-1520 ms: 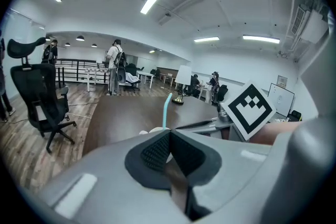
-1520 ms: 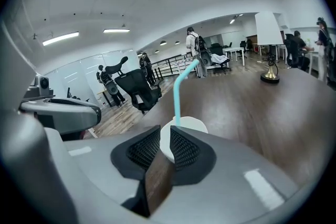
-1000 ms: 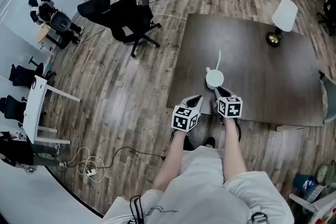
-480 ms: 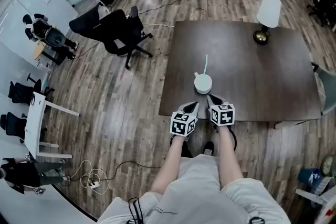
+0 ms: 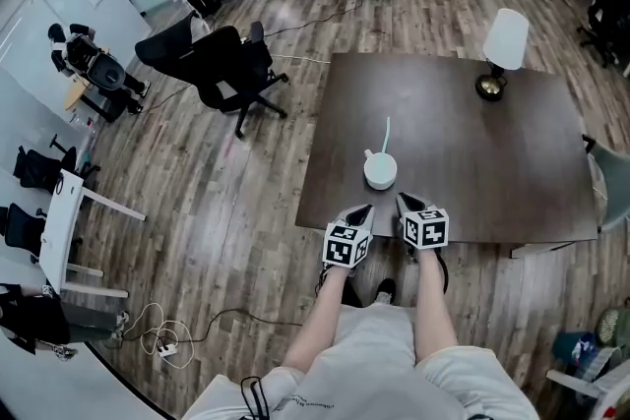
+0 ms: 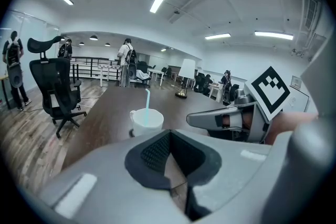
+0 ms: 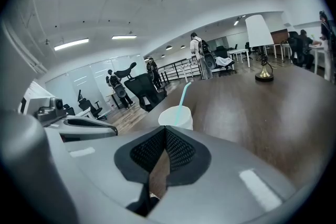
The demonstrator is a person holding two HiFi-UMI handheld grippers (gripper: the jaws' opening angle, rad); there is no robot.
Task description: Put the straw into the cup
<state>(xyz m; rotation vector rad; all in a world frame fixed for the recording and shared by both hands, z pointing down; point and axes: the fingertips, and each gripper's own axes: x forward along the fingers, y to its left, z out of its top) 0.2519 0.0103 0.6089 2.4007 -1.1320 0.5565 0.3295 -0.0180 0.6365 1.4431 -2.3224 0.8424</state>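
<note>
A white cup [image 5: 380, 171] stands near the front edge of the dark table [image 5: 492, 162], with a pale teal straw [image 5: 386, 134] standing in it and leaning away from me. In the left gripper view the cup [image 6: 147, 121] and straw [image 6: 147, 103] sit just beyond the jaws; in the right gripper view the cup [image 7: 176, 117] and straw [image 7: 184, 95] do too. My left gripper [image 5: 362, 211] and right gripper [image 5: 405, 202] hover at the table's front edge, a short way from the cup. Both are shut and hold nothing.
A table lamp [image 5: 504, 49] with a white shade stands at the table's far right. A black office chair [image 5: 231, 64] is on the wood floor to the left. More chairs, desks and people are farther off.
Both grippers have drawn back a little from the cup toward me. The cup and straw have not moved on the table; the head view has shifted.
</note>
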